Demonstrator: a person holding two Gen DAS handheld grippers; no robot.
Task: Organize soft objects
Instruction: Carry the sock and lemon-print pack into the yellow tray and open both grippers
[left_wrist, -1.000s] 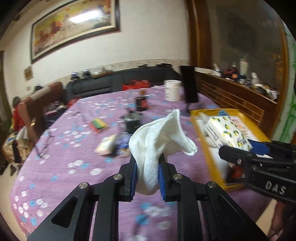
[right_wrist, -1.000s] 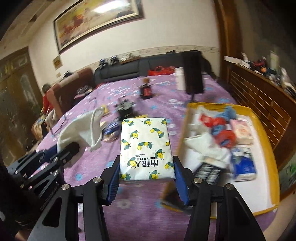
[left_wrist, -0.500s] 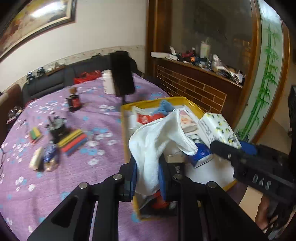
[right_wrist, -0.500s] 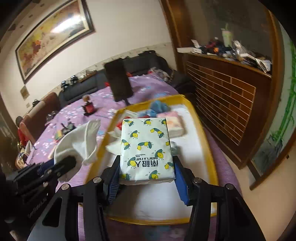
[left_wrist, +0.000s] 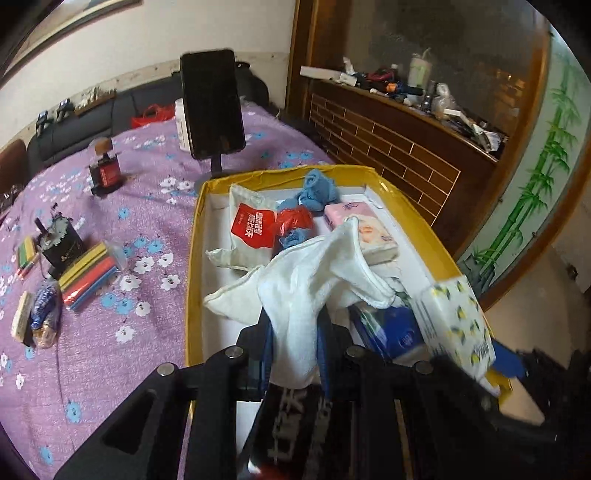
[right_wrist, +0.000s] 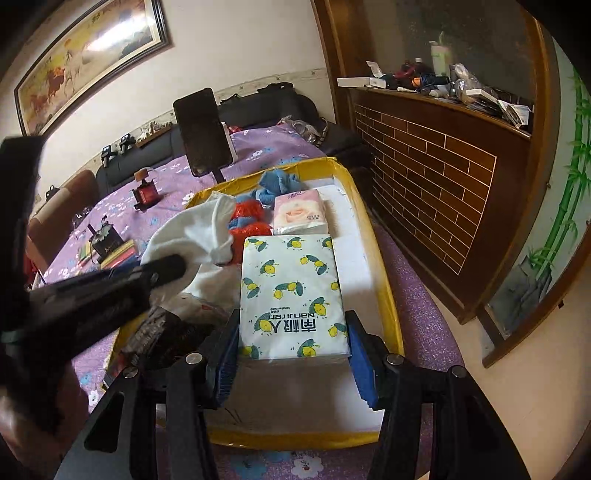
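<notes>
Both long axes, tissue pack (right_wrist: 293, 295) and white cloth (left_wrist: 306, 288), point away lengthwise.

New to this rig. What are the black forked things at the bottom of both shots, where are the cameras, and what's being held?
No robot here: a person carries a hand-held two-finger tool in each hand, and a fisheye camera on each looks forward along its fingers. The black forks are those fingers.

Left wrist view: the left tool is shut on a white cloth towel. The right one enters at lower right.

Right wrist view: the right tool is shut on a white tissue pack printed with lemons. The left one crosses at the left.

Both hang over a yellow-rimmed tray that holds a pink tissue pack, blue cloth and other soft packs. It sits on a purple flowered tablecloth, beside a black phone on a stand and small clutter.
</notes>
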